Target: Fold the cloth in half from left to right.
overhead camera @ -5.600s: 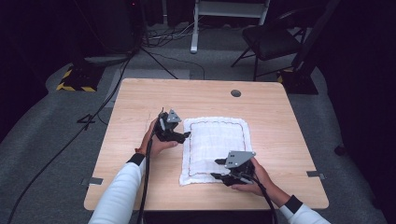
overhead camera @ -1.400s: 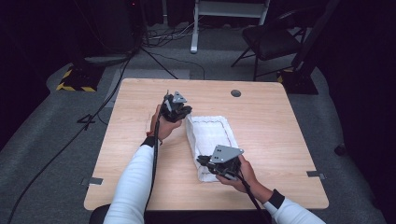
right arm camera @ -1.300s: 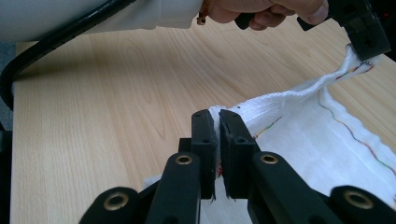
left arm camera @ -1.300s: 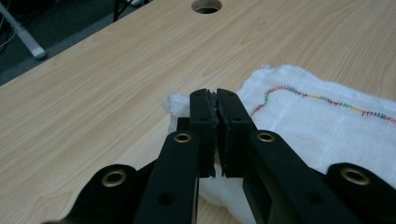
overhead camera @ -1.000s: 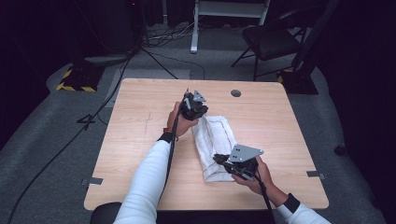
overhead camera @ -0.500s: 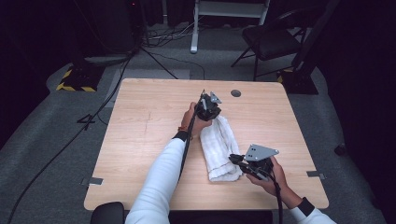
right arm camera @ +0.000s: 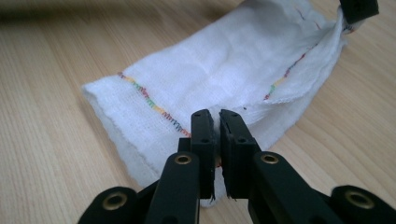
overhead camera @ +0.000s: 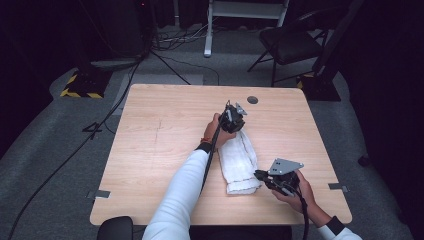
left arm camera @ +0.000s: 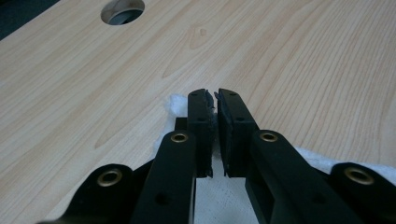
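Note:
A white cloth [overhead camera: 239, 161] with a coloured stitched border lies folded in a narrow strip on the wooden table [overhead camera: 160, 130], right of centre. My left gripper [overhead camera: 237, 129] is shut on its far end; its jaws have just been easing open a little, with cloth [left arm camera: 175, 103] still under and between them [left arm camera: 215, 95]. My right gripper [overhead camera: 258, 175] is shut on the cloth's near end, the pads [right arm camera: 218, 116] pinching the top layer's edge [right arm camera: 219, 70]. In the right gripper view the left gripper [right arm camera: 358, 9] holds the far corner slightly raised.
A round cable hole [overhead camera: 252, 99] [left arm camera: 122, 9] sits near the table's far edge. Behind the table stand a black chair [overhead camera: 290, 42] and a white stand, with cables on the floor. The person's left sleeve [overhead camera: 185, 190] crosses the table's near middle.
Both grippers have carried the cloth's left edge over to the right and sunk toward the table. The cloth now lies folded in a narrow strip.

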Demonstrator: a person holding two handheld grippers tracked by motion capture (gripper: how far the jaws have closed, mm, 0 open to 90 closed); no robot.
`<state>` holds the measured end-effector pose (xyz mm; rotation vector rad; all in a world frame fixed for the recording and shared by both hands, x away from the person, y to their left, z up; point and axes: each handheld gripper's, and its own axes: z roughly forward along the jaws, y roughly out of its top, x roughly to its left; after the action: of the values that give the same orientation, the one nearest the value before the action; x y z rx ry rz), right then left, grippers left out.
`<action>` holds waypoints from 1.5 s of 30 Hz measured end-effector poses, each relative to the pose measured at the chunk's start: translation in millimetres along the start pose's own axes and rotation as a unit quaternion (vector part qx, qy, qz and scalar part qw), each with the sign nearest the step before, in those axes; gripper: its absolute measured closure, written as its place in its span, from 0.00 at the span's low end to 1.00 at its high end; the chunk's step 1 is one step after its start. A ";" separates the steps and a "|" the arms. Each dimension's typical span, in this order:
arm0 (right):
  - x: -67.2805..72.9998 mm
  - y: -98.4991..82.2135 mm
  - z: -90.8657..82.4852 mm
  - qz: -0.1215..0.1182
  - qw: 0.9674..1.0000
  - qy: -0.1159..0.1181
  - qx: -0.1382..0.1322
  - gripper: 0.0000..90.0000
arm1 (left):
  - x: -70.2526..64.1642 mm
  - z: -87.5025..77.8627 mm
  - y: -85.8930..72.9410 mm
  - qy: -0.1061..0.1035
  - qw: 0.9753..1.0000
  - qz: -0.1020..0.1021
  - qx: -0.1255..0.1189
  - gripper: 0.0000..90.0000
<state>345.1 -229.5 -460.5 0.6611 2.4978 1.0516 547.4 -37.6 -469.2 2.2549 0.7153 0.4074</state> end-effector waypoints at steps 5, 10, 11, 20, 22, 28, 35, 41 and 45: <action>-2.3 -6.8 3.9 0.004 1.000 0.003 0.021 0.93 | -0.3 0.9 -1.9 -0.001 1.000 0.003 0.006 0.92; -5.4 -12.6 3.9 0.011 0.999 0.003 0.030 0.92 | 1.9 -3.9 -4.9 0.000 1.000 -0.007 -0.002 0.82; -6.0 -13.6 3.7 0.013 0.999 0.002 0.031 0.92 | 2.6 -5.3 -5.3 0.001 1.000 -0.007 -0.004 0.81; -9.9 -22.0 0.0 0.022 0.999 0.001 0.044 0.88 | 5.3 -20.9 -5.7 0.009 1.000 -0.008 -0.014 0.74; -10.3 -24.2 -1.8 0.023 0.999 -0.001 0.047 0.86 | 4.8 -28.5 -5.1 0.011 1.000 -0.013 -0.023 0.69; -17.3 -29.5 -10.5 0.042 0.998 -0.015 0.042 0.71 | -3.9 -67.6 -6.6 0.013 0.999 -0.008 -0.047 0.47; -26.5 -23.3 -20.5 0.058 0.998 -0.036 0.020 0.56 | -27.6 -104.3 -29.8 -0.025 0.998 0.019 -0.049 0.35; -34.4 -18.7 -17.5 0.053 0.998 -0.038 0.015 0.48 | -52.7 -110.3 -62.0 -0.065 0.997 0.047 -0.014 0.30; -38.1 -15.9 -3.3 0.034 0.998 -0.029 0.034 0.45 | -67.0 -106.7 -78.9 -0.070 0.995 0.064 0.015 0.28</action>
<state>370.6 -261.8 -464.9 0.7905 2.4849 0.9610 413.8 26.5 -457.9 2.3393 0.5106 0.2979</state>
